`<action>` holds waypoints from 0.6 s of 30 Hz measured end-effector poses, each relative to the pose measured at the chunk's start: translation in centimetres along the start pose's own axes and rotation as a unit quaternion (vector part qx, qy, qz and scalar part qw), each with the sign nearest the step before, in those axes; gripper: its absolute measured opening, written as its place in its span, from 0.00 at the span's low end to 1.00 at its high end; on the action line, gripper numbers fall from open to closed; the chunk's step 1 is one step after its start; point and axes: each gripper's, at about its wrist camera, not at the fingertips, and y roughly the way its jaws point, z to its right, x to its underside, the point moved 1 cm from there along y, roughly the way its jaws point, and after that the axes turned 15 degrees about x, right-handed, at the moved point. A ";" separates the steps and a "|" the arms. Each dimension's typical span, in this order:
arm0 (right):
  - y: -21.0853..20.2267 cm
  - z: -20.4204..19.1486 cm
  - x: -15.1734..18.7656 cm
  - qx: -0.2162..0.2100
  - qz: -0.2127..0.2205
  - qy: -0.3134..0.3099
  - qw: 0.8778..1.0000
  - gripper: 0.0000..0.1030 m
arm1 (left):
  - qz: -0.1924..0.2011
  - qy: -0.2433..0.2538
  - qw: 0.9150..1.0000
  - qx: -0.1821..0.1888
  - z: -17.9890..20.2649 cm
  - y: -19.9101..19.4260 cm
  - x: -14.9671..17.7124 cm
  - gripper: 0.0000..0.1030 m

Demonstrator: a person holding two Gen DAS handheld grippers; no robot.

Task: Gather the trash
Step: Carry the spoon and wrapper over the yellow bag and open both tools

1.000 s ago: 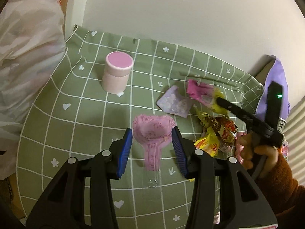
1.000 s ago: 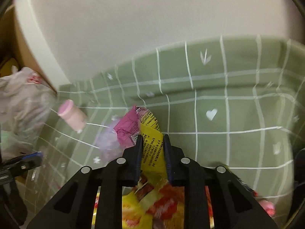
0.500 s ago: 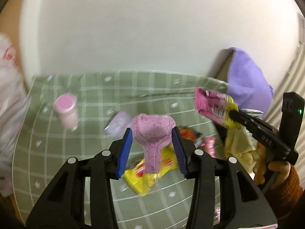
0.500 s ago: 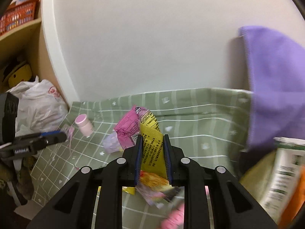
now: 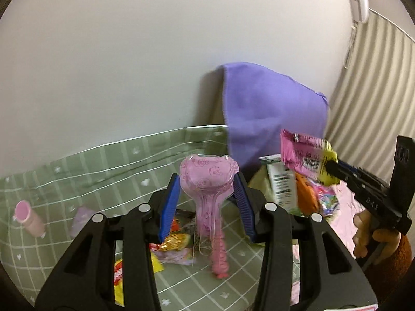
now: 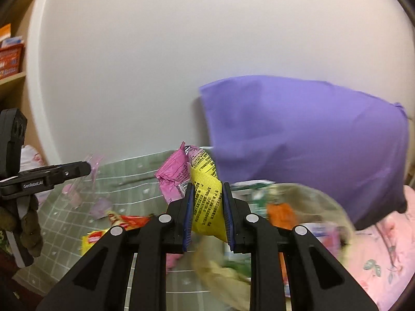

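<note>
Between the right tool's (image 6: 207,217) blue pads sits a yellow wrapper (image 6: 207,202) with a pink wrapper (image 6: 173,176) crumpled against it, both creased and printed with small text, carried above the green checked cloth (image 5: 103,168) toward the bag (image 6: 298,223) of rubbish under the purple cloth (image 6: 311,134). Meanwhile the left tool (image 5: 205,204) grips a clear pink heart-shaped blister pack (image 5: 208,178), its tail hanging down. Judging by this, it is the carry-to-bag step; next, each tool must reach over the bag's mouth and let go, while more wrappers (image 5: 168,243) wait on the cloth.
</note>
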 end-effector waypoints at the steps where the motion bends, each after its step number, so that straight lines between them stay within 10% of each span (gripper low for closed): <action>1: -0.4 0.7 -0.2 0.010 0.005 0.007 1.000 0.20 | -0.002 0.001 1.000 0.010 0.2 0.4 -0.2 0.40; 11: 1.0 8.7 -2.9 0.060 -0.004 0.039 0.997 0.20 | -0.023 0.058 0.990 0.129 7.9 9.0 -4.0 0.40; 18: 2.7 9.8 1.6 0.070 -0.049 0.031 0.996 0.20 | -0.109 0.036 0.983 0.140 8.7 17.6 -1.5 0.40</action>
